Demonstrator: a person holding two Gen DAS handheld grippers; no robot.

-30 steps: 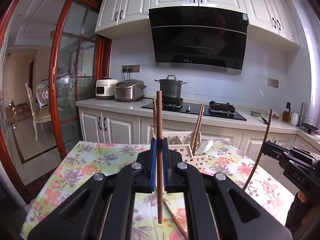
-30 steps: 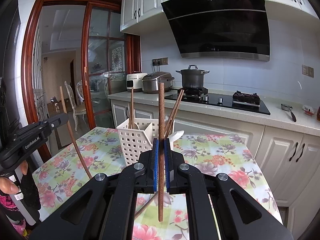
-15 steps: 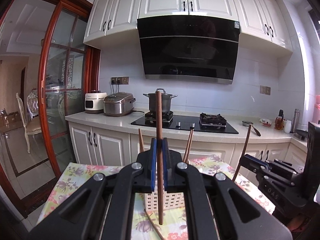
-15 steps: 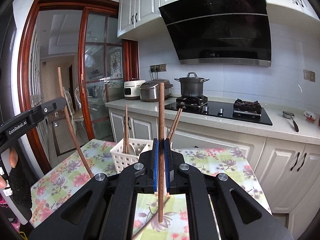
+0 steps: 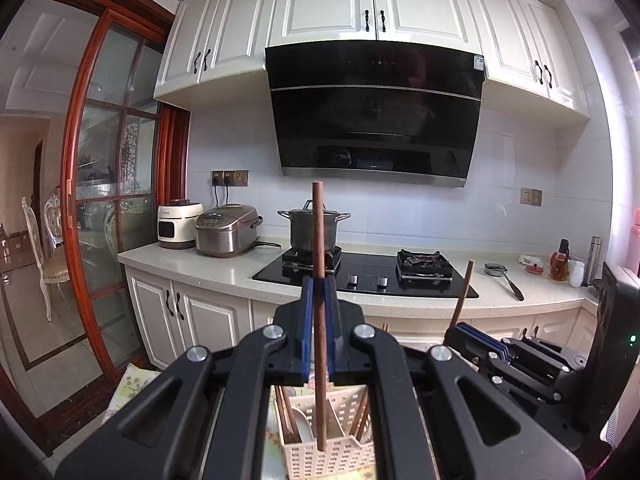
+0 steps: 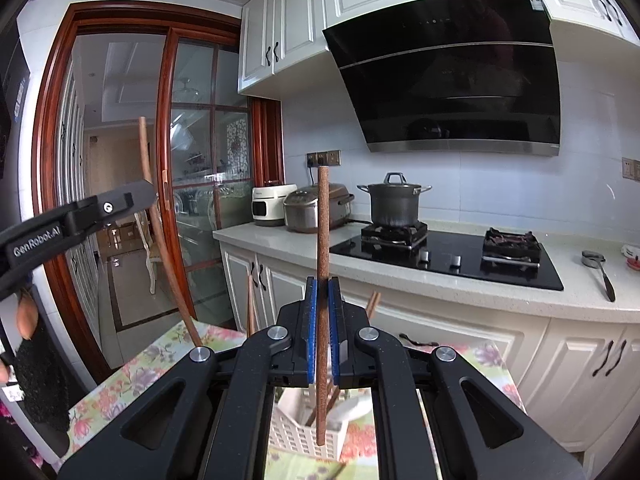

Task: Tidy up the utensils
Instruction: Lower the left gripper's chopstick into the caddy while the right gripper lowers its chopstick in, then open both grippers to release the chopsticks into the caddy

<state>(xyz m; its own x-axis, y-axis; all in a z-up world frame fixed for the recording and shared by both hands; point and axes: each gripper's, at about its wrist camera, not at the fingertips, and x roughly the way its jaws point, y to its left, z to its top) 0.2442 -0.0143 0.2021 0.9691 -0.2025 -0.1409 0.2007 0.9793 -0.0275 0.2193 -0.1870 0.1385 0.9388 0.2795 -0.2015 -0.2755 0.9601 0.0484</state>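
**Two chopsticks aloft over the caddy**

Kitchen counter (image 5: 208, 272) behind runs under white cabinets and a black hood (image 5: 376, 116), with one hob (image 5: 368, 276) carrying two burners, one lidded pot (image 5: 314, 230), and two cookers: a white one (image 5: 176, 226) and a steel one (image 5: 228, 234). One ladle (image 5: 504, 276) lies at the counter's right end, near a few bottles.

Two grippers show, each clamped on one upright brown chopstick. The left gripper (image 5: 319, 320) pinches its chopstick (image 5: 319, 248) between blue pads; the right gripper (image 6: 322, 320) does the same with its own (image 6: 322, 232). Both sticks hang with their lower tips above the white slotted caddy (image 6: 296, 436) on the floral tablecloth (image 6: 132, 376). The caddy already holds several chopsticks and one white spoon (image 5: 302, 424).

"GenRobot.AI" is printed on the left gripper's side, seen from the right wrist. A bare fingertip shows beneath it.
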